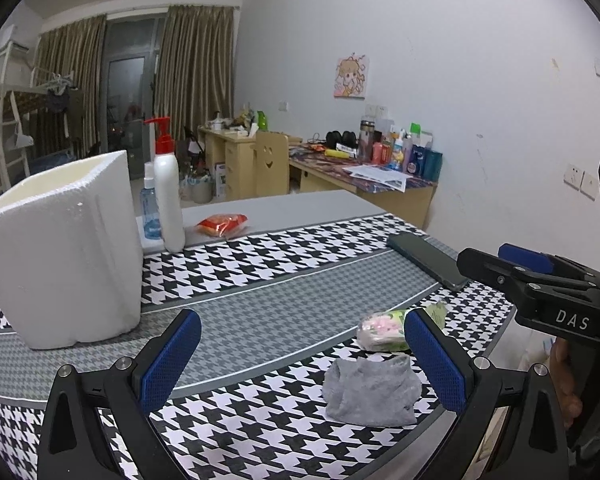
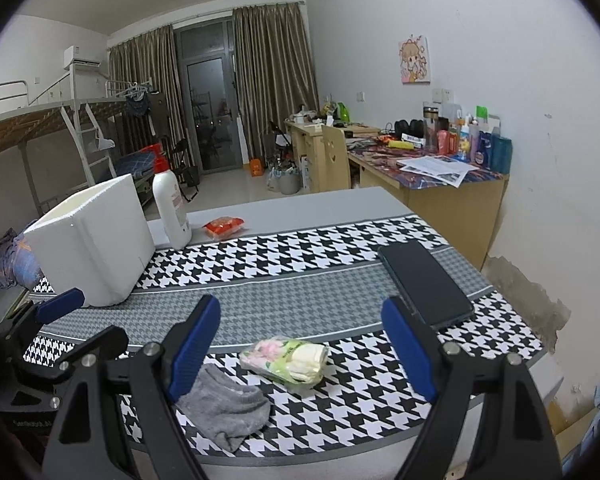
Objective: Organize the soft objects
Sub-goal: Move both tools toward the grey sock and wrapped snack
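Note:
A crumpled grey sock [image 1: 370,390] lies on the houndstooth cloth near the front edge, just inside my left gripper's right finger. Behind it sits a soft tissue pack [image 1: 384,330] in green and pink wrap. My left gripper [image 1: 304,360] is open and holds nothing. In the right wrist view the tissue pack [image 2: 284,364] lies between the wide-apart fingers of my right gripper [image 2: 302,350], which is open and does not touch it. The sock [image 2: 224,404] rests by its left finger. A white foam box [image 1: 60,248] stands open-topped at the left.
A white pump bottle [image 1: 168,192], a blue spray bottle [image 1: 150,208] and a red packet [image 1: 220,224] stand behind the box. A dark phone [image 2: 424,284] lies at the right of the cloth. Each gripper shows in the other's view: right gripper [image 1: 496,260], left gripper [image 2: 80,324].

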Demonstrator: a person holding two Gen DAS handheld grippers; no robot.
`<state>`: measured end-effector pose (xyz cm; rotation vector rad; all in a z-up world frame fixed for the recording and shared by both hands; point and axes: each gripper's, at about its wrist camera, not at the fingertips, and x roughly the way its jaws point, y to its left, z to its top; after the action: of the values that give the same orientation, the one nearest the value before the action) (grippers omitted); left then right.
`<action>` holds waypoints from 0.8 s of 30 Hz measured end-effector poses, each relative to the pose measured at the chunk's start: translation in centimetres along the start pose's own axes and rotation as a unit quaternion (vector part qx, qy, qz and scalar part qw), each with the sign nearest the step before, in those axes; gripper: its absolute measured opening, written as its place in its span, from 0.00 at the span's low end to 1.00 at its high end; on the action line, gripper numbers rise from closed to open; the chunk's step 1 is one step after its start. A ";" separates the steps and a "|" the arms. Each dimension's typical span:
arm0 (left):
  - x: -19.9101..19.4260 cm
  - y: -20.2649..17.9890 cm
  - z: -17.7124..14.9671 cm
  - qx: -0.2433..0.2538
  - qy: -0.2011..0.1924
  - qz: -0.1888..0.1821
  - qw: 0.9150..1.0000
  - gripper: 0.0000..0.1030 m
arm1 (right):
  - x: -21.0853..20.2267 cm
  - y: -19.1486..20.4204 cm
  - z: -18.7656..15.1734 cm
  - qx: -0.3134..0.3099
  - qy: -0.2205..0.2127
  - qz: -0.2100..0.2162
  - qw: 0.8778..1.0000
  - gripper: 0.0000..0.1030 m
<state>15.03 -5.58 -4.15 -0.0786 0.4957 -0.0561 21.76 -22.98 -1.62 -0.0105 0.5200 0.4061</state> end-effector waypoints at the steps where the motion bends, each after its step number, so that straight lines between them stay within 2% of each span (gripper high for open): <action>1: 0.1 -0.1 0.0 0.001 0.001 -0.001 1.000 0.99 | 0.1 -0.1 -0.2 0.001 0.001 0.000 1.000 0.84; 14: 1.4 -0.5 -0.9 0.002 0.024 -0.006 1.000 0.99 | 1.0 -1.0 -0.9 0.006 0.015 -0.008 1.000 0.84; 24: 2.8 -1.3 -1.7 0.008 0.050 -0.024 0.998 0.99 | 1.3 -1.5 -1.3 0.002 0.022 -0.025 0.999 0.84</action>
<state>16.63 -7.16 -6.81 -0.0722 0.5934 -0.1114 22.74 -24.06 -3.47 -0.0281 0.5637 0.3564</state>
